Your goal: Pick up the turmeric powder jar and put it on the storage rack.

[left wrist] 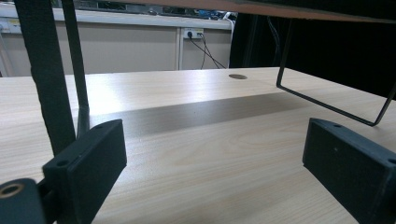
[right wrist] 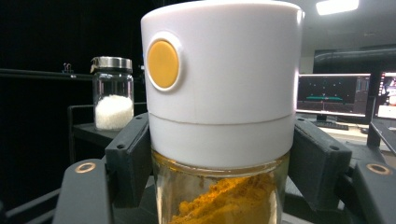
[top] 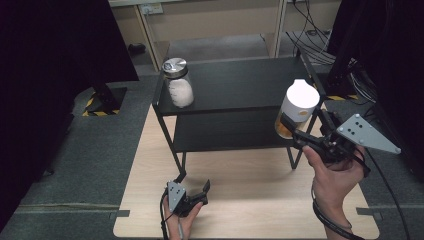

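High view: the right claw [top: 295, 129] holds a spice jar [top: 296, 110] in the air at the right end of a black two-tier shelf [top: 235, 82], about level with its top board and not resting on it.
Right gripper view: both black pads press the spice jar [right wrist: 219, 116] from either side, just where the white cap meets the glass body.
Right claw state: closed on the jar, grip firm by the look of it.
Jar contents: orange-yellow powder, heaped unevenly in the lower glass part; fill level is partly hidden by the cap.
Jar cap: tall, white, smooth plastic with a round yellow button [right wrist: 163, 64] on its side.
Handling judgement: glass body is rigid and breakable; likely moderate in weight, top-heavy with that large cap. Smooth glass and plastic may slip if the grip loosens.
Best hold: the present band at the cap's lower edge looks sound; keep clear of the yellow button, which may release the cap or dispenser.
Second jar [top: 178, 82]: clear glass with metal lid, white grains inside, standing upright at the left end of the shelf's top board, well apart from the held jar.
Left claw [top: 192, 195]: resting low on the wooden surface [top: 240, 200] near its front edge.
Left gripper view: jaws stand wide apart with nothing between them.
Risk: tilting could shift the powder.
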`<state>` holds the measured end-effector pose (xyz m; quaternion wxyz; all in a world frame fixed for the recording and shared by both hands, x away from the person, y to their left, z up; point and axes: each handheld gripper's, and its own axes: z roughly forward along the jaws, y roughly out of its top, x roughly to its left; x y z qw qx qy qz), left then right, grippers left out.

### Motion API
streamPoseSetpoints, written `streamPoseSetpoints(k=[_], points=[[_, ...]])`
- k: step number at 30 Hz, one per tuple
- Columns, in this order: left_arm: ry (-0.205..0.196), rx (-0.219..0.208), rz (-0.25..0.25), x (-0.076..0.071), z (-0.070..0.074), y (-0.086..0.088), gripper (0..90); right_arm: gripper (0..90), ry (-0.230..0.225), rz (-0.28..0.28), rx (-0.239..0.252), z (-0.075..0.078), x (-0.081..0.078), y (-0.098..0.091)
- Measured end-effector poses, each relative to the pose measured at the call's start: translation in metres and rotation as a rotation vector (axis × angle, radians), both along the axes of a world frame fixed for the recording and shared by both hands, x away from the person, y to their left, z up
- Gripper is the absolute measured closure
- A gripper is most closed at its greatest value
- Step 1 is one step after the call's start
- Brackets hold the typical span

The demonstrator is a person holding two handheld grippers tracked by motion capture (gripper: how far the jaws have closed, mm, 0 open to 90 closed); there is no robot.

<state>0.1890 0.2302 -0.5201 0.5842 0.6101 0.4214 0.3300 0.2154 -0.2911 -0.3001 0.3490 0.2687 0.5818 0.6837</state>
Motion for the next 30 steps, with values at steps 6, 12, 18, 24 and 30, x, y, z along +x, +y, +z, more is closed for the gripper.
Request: streamPoseSetpoints(k=[6, 12, 18, 24, 30], points=[[-0.002, 0.000, 0.000, 0.000, 0.000, 0.000, 5.7, 30.7, 0.001, 0.001, 0.008, 0.004, 0.002, 0.001], [-0.002, 0.001, 0.002, 0.000, 0.000, -0.001, 5.7, 30.7, -0.005, 0.001, 0.013, 0.011, 0.004, 0.002], [-0.001, -0.001, 0.001, 0.000, 0.000, 0.000, 5.7, 30.8, -0.012, 0.001, 0.018, 0.018, 0.007, 0.003], [-0.003, -0.001, 0.002, 0.000, 0.000, 0.000, 5.7, 30.8, -0.012, -0.003, 0.015, 0.024, 0.010, 0.006], [-0.001, -0.002, 0.002, 0.000, 0.000, 0.000, 5.7, 30.7, -0.008, -0.011, 0.017, 0.030, 0.015, 0.007]])
